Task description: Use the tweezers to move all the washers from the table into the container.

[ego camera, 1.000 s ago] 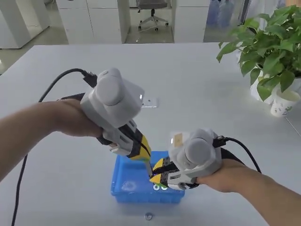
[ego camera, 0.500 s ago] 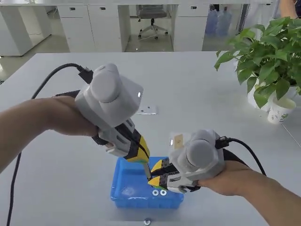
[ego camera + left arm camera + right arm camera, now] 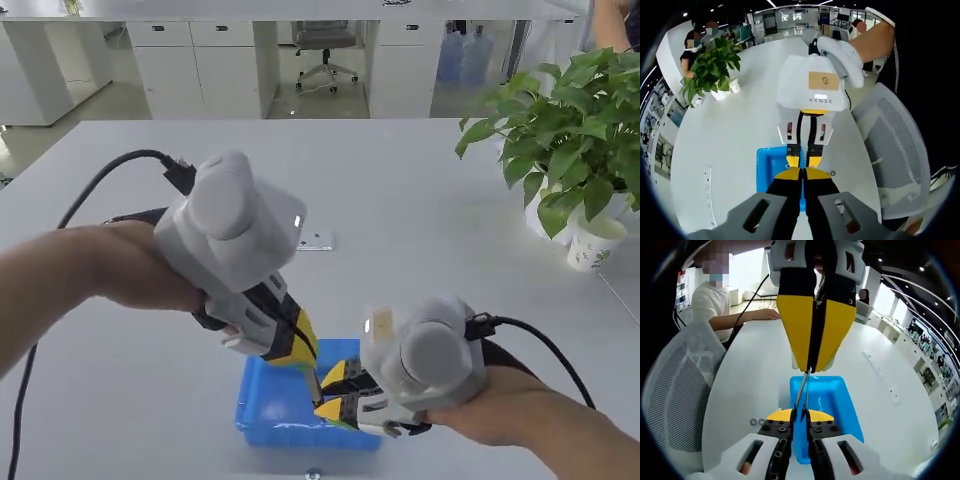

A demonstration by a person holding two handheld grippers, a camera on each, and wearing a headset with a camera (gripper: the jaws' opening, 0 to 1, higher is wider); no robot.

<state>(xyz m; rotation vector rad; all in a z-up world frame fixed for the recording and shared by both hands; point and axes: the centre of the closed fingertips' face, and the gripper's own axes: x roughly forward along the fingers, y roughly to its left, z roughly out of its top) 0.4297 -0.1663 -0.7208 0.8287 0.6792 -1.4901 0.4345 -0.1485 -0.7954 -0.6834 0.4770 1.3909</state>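
Note:
Thin metal tweezers [image 3: 802, 390] run from my left gripper [image 3: 811, 367] down into my right gripper [image 3: 800, 416]. Both stand tip to tip over the blue container [image 3: 827, 405], each with its yellow jaws shut on the tweezers. In the head view the left gripper [image 3: 310, 360] comes down from the upper left and the right gripper [image 3: 325, 403] meets it from the right, above the container [image 3: 270, 400]. Two small washers [image 3: 757, 421] lie on the white table beside the container. One washer [image 3: 313, 473] lies just in front of the container. It shows as a washer [image 3: 832, 173] in the left gripper view.
A potted plant [image 3: 575, 130] in a white pot stands at the table's right edge. A small flat white piece [image 3: 315, 240] lies mid-table. A mesh chair [image 3: 685, 385] sits at the near side. Cables trail from both grippers.
The head camera has tilted, so the scene sits lower. Both grippers stay joined over the container; the right one has edged slightly toward me and now covers the container's near right corner.

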